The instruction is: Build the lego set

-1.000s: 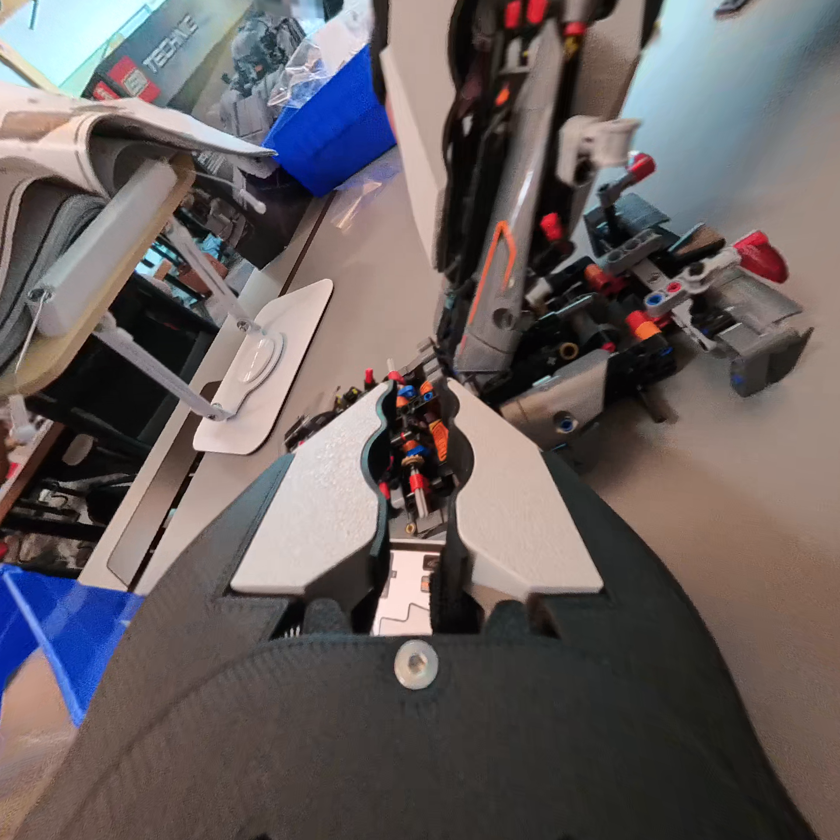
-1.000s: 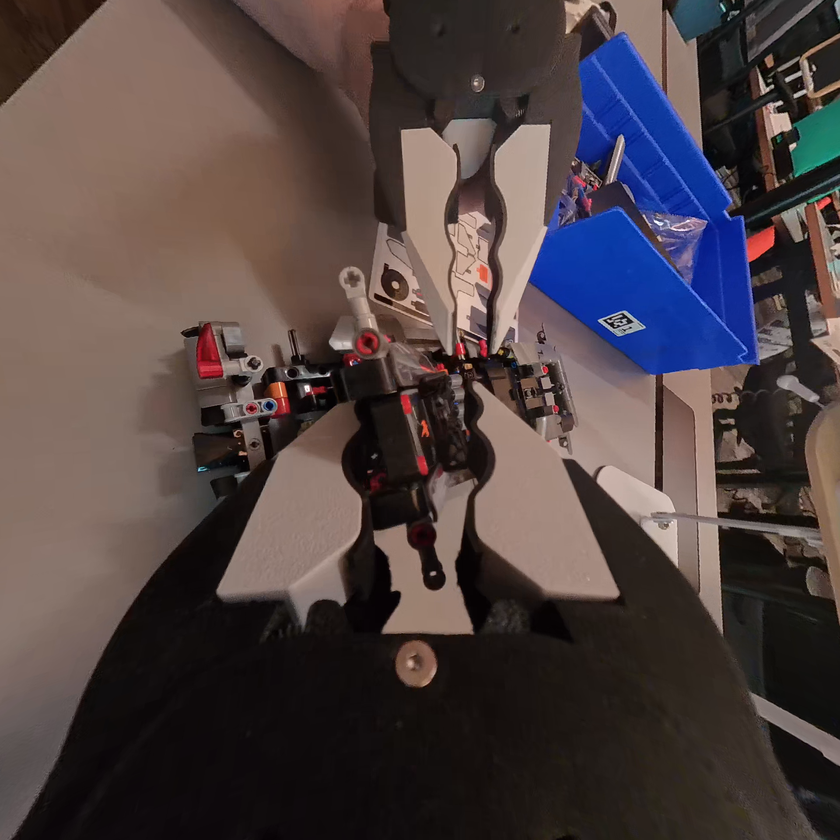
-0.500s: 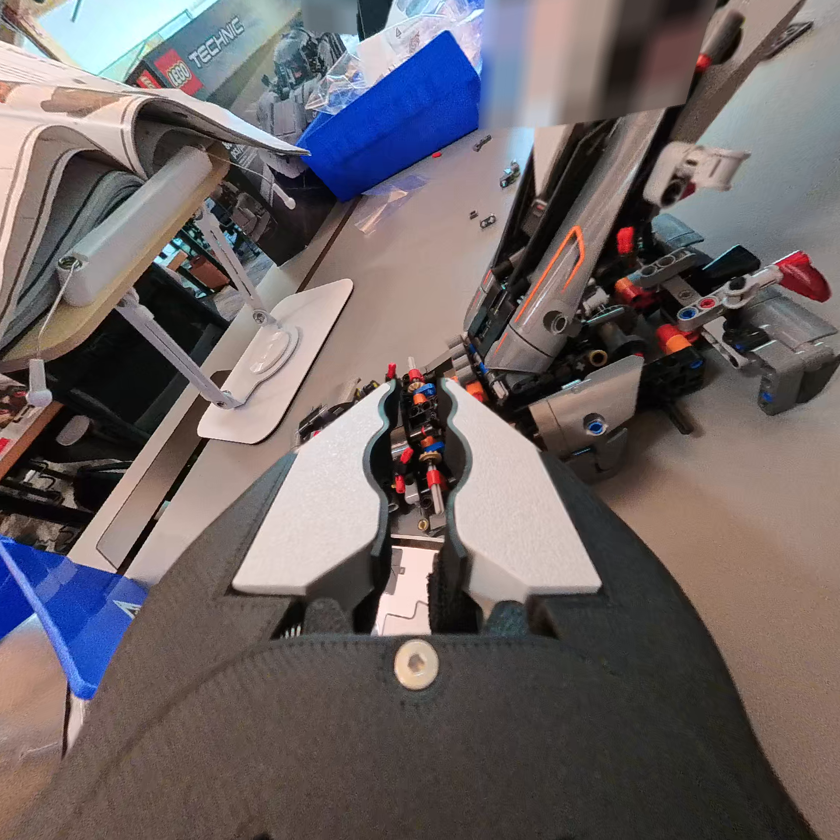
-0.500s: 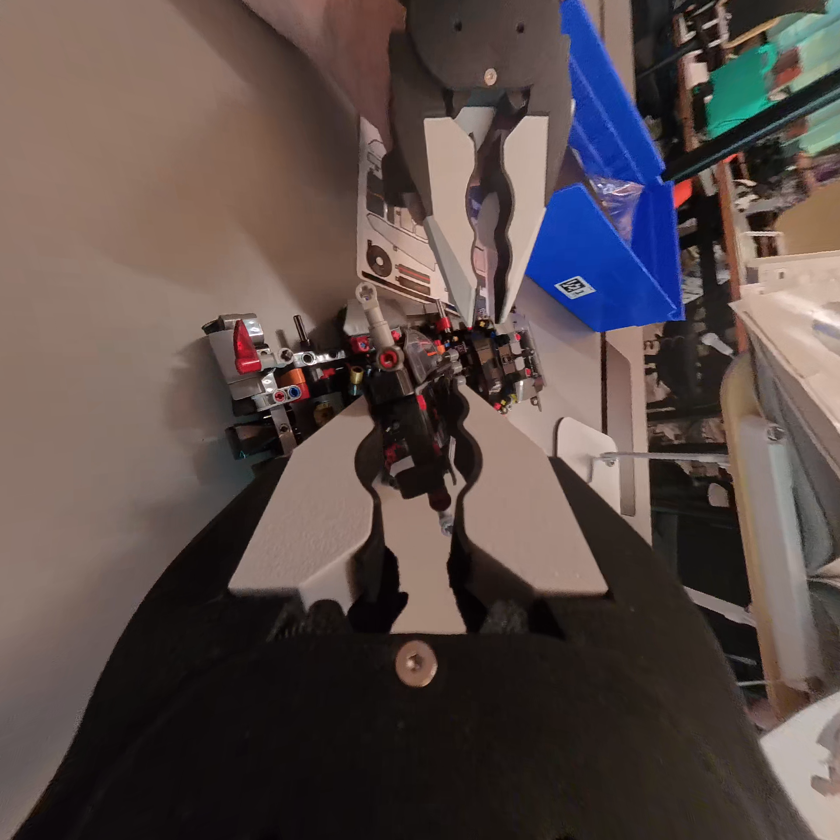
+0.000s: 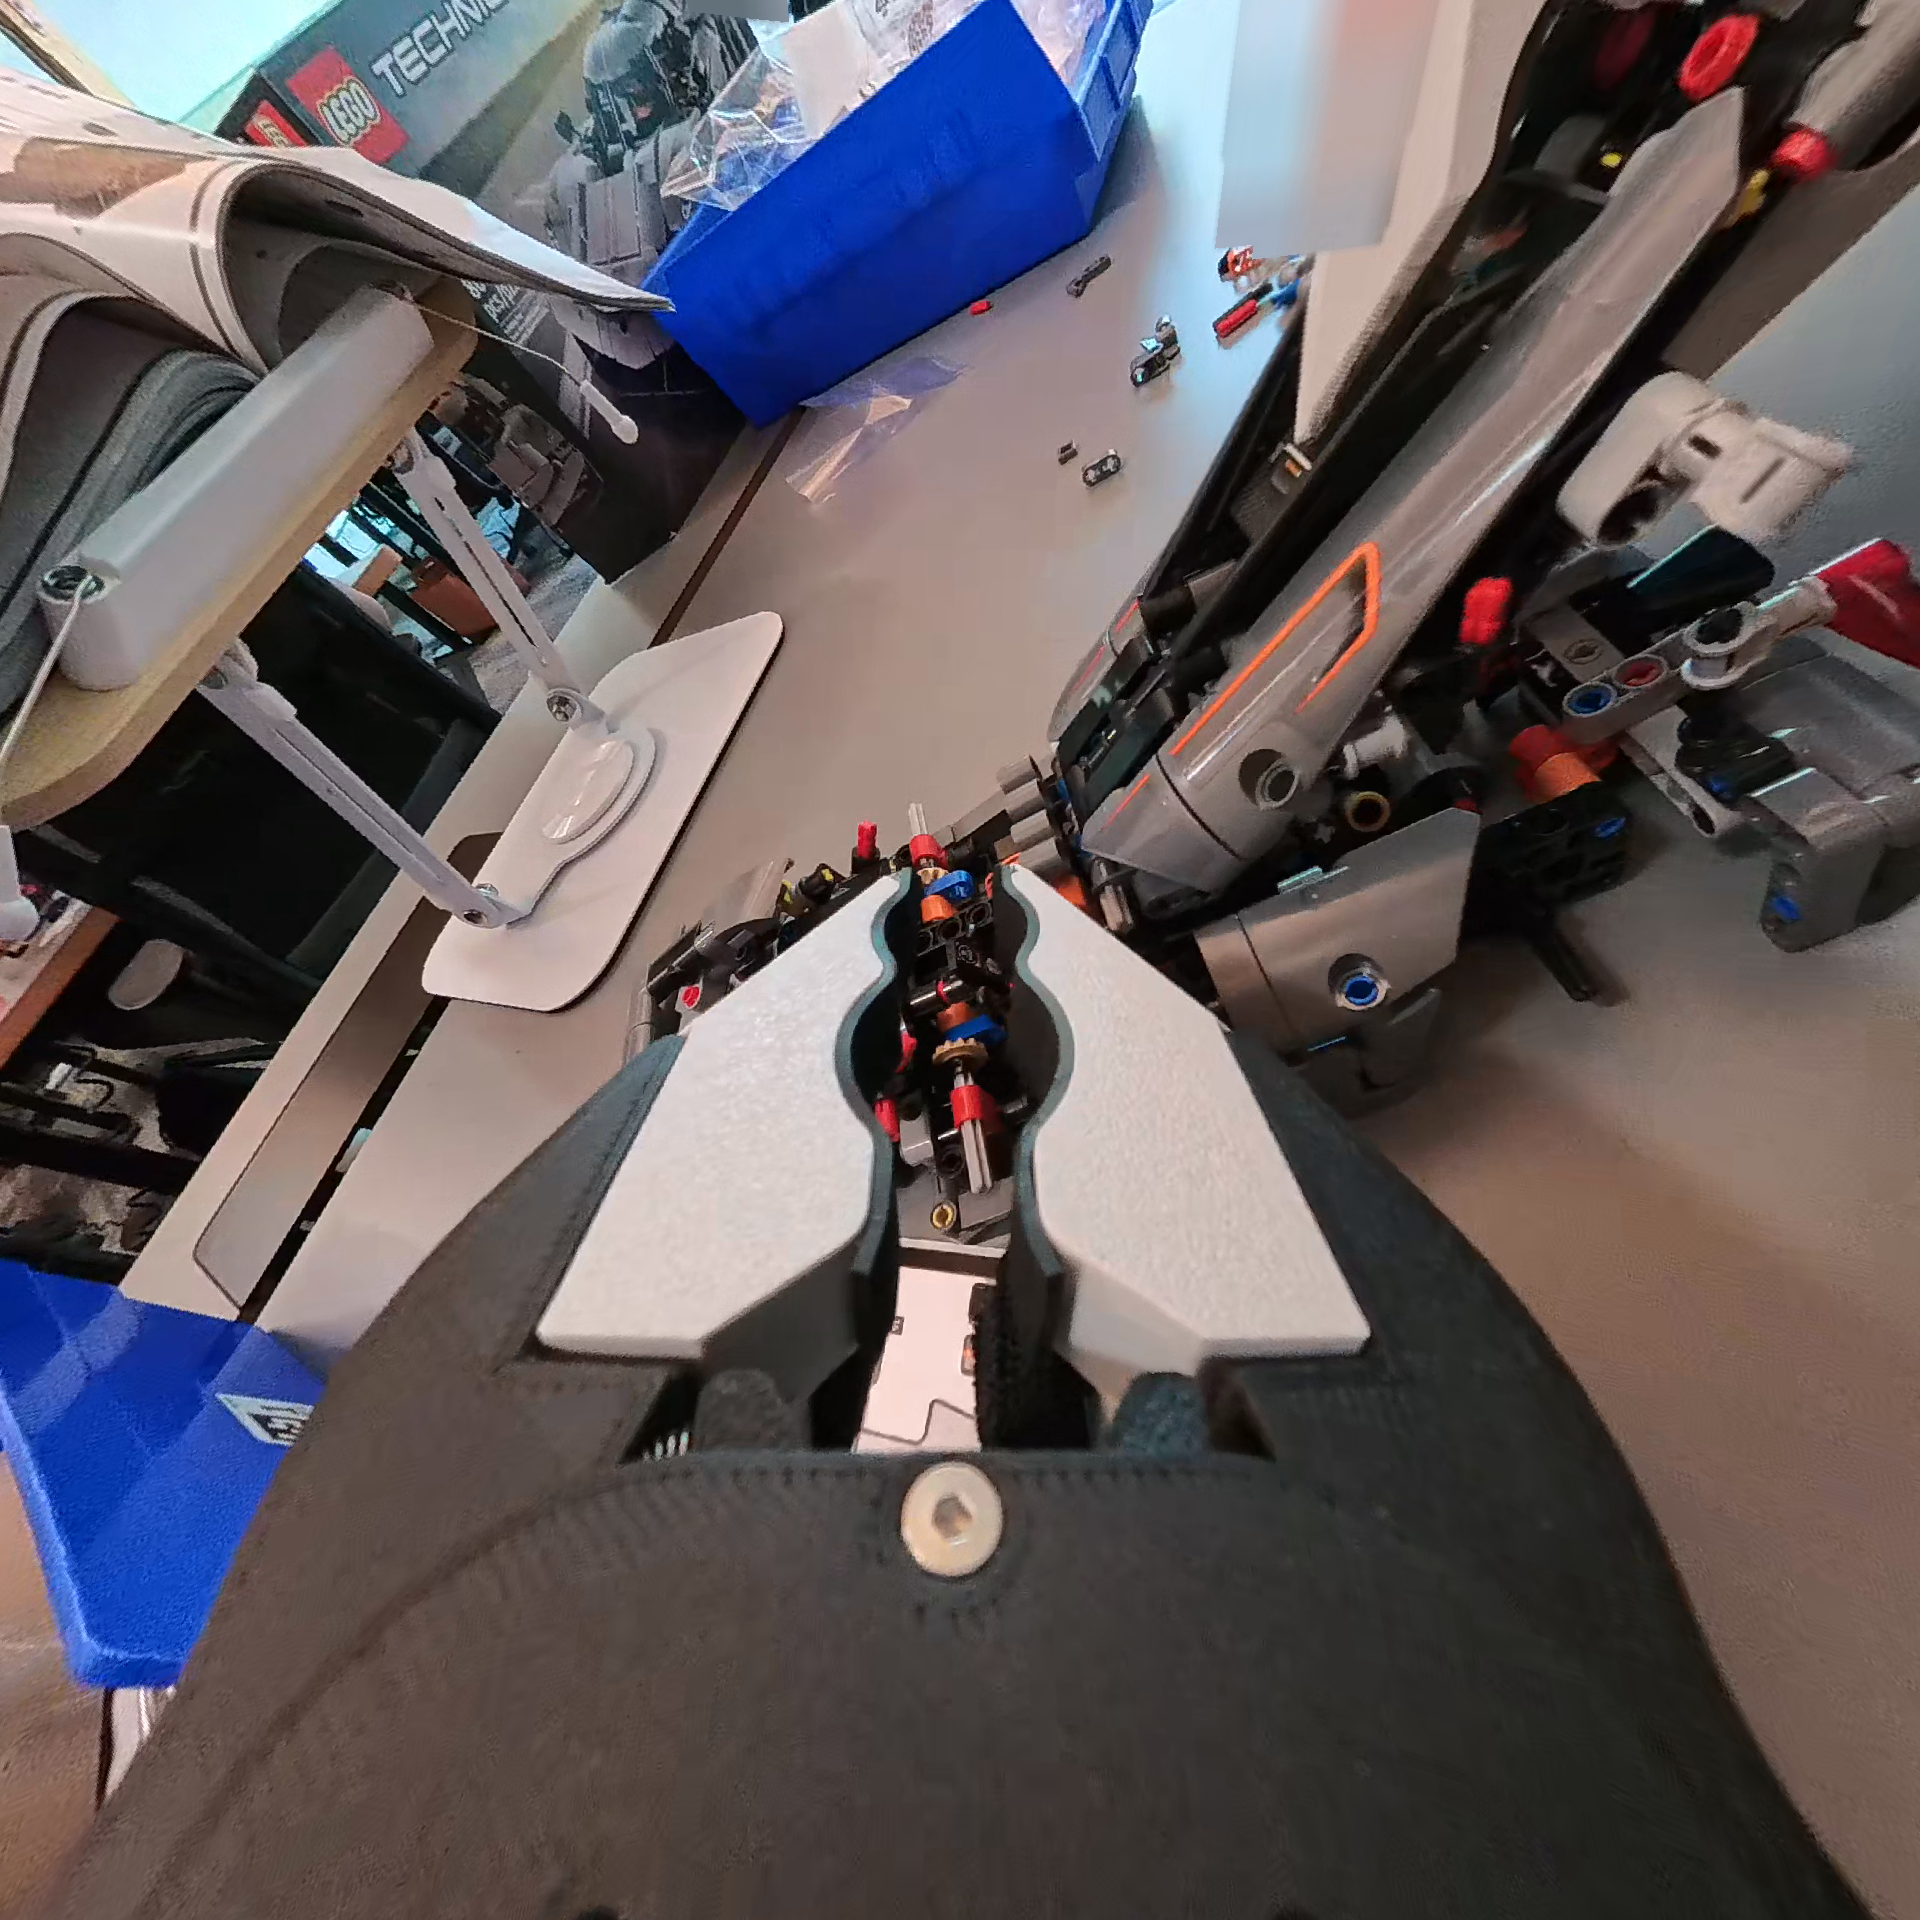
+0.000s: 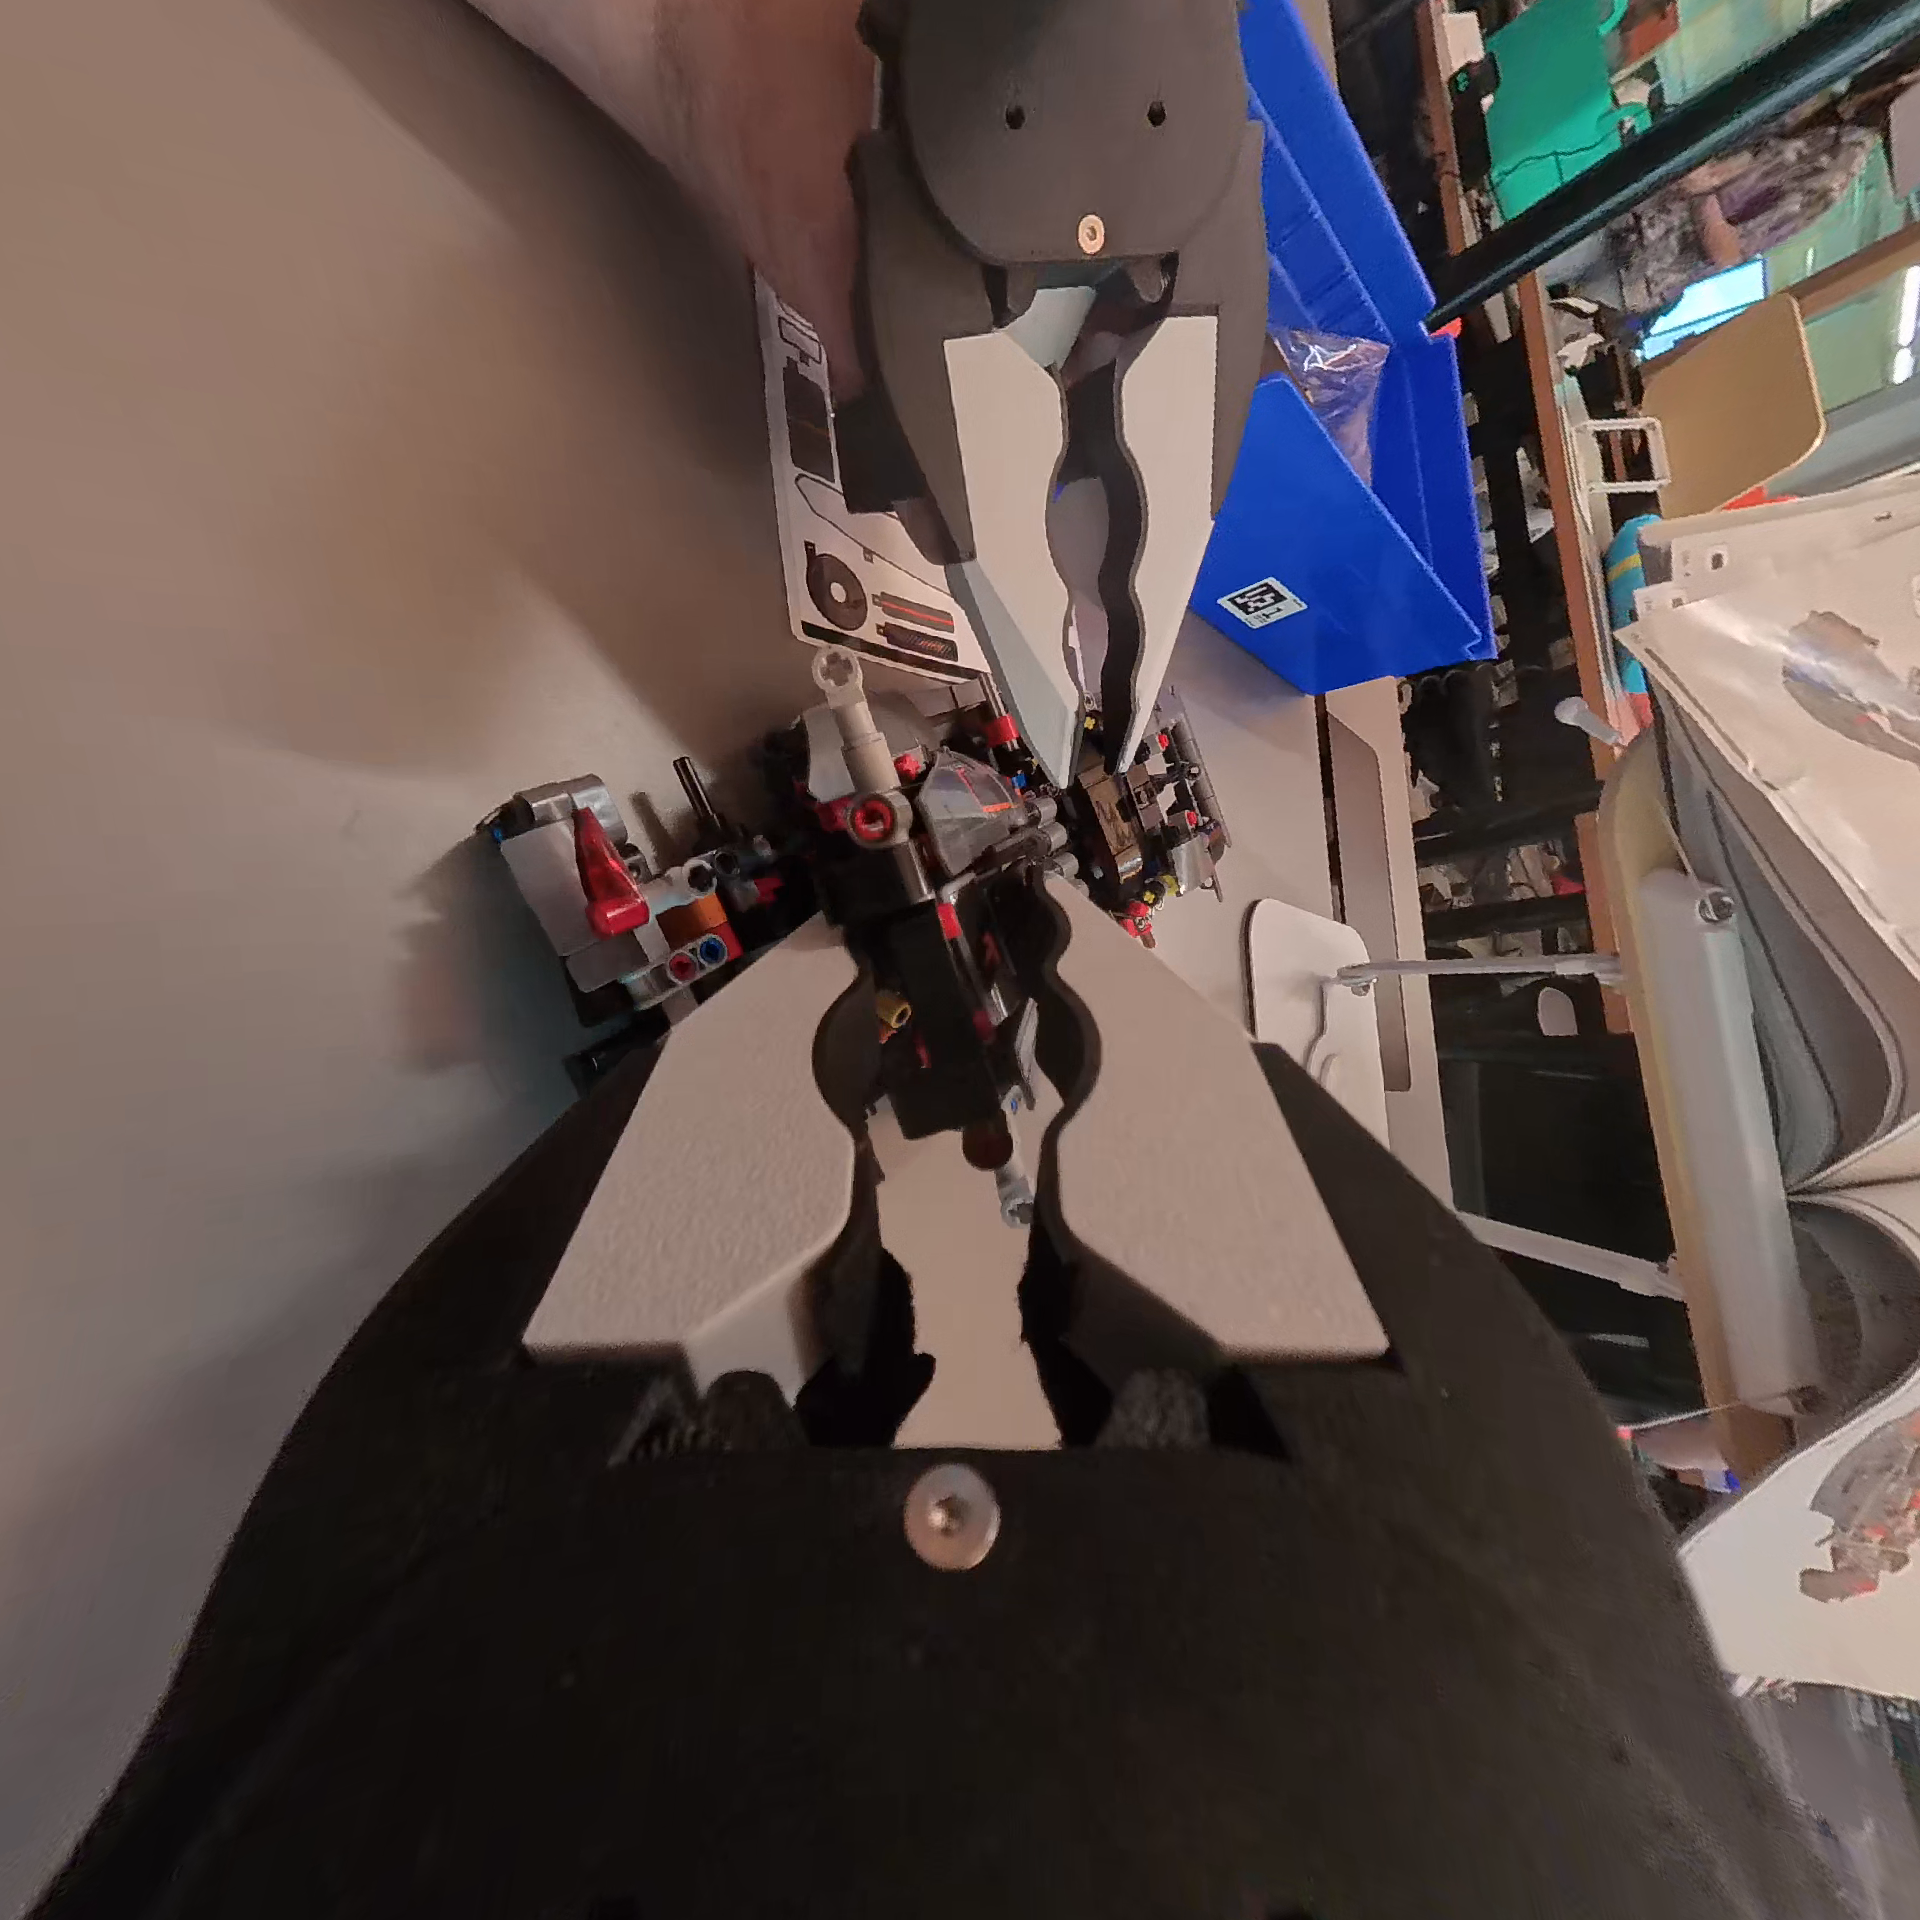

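Observation:
The lego model (image 5: 1278, 665) is a grey and black vehicle build with orange trim and red pins, resting on the grey table (image 5: 935, 582). My left gripper (image 5: 954, 876) is shut on a narrow black frame end of the model, which has red, blue and orange pins. My right gripper (image 6: 940, 914) is shut on a black upright section of the same model (image 6: 935, 997). In the right wrist view, the left gripper (image 6: 1091, 748) comes in from above with its tips pinched on the model's far end. A red-tipped grey side part (image 6: 592, 883) sticks out to the left.
A sticker sheet (image 6: 831, 499) lies under the left gripper. Blue bins (image 5: 883, 208) (image 6: 1340, 520) stand at the table edge. An open instruction book (image 6: 1818, 831) sits on a stand with a white base (image 5: 613, 800). A lego box (image 5: 468, 125) and several small loose pieces (image 5: 1101, 468) lie beyond. My right fingertips sit around 9 cm from my left ones.
Both grippers stay shut on the model. The section in the right gripper has swung and tilted, and the right wrist view has turned toward the book stand. More of the far table shows in the left wrist view.

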`<action>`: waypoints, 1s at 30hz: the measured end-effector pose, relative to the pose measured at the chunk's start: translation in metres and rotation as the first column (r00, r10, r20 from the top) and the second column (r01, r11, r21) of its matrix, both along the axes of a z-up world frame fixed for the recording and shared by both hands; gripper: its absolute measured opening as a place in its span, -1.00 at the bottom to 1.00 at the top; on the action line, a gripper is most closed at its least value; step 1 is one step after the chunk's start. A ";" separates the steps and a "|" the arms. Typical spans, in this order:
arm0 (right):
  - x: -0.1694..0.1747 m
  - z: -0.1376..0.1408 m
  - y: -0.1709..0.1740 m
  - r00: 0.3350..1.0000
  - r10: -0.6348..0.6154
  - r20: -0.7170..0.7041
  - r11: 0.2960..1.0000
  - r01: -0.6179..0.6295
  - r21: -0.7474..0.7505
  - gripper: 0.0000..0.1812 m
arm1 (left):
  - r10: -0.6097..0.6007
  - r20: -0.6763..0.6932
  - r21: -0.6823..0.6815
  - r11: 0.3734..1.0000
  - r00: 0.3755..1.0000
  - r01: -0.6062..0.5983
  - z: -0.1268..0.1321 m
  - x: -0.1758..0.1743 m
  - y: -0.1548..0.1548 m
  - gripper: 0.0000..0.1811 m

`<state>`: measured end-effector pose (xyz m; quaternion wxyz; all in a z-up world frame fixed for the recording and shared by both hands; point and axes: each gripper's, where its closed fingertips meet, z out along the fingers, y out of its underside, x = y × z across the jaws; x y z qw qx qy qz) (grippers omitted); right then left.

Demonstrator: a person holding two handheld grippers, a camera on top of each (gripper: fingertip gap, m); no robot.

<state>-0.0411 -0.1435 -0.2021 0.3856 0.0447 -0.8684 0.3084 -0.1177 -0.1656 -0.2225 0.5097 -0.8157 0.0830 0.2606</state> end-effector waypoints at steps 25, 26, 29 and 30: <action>0.026 0.001 0.005 0.984 0.112 -0.136 0.993 -0.105 0.056 -0.78 | -0.014 -0.007 -0.009 1.000 1.000 0.014 0.000 0.003 0.001 -0.89; 0.027 0.000 0.006 0.984 0.114 -0.134 0.992 -0.107 0.060 -0.78 | -0.015 -0.006 -0.009 1.000 1.000 0.015 0.000 0.004 0.001 -0.89; 0.028 -0.004 0.005 0.984 0.117 -0.133 0.992 -0.110 0.059 -0.77 | -0.018 -0.003 -0.012 1.000 1.000 0.018 -0.001 0.004 0.001 -0.89; 0.029 -0.005 0.005 0.984 0.118 -0.137 0.992 -0.110 0.061 -0.77 | -0.019 -0.003 -0.016 1.000 1.000 0.019 -0.001 0.004 0.001 -0.89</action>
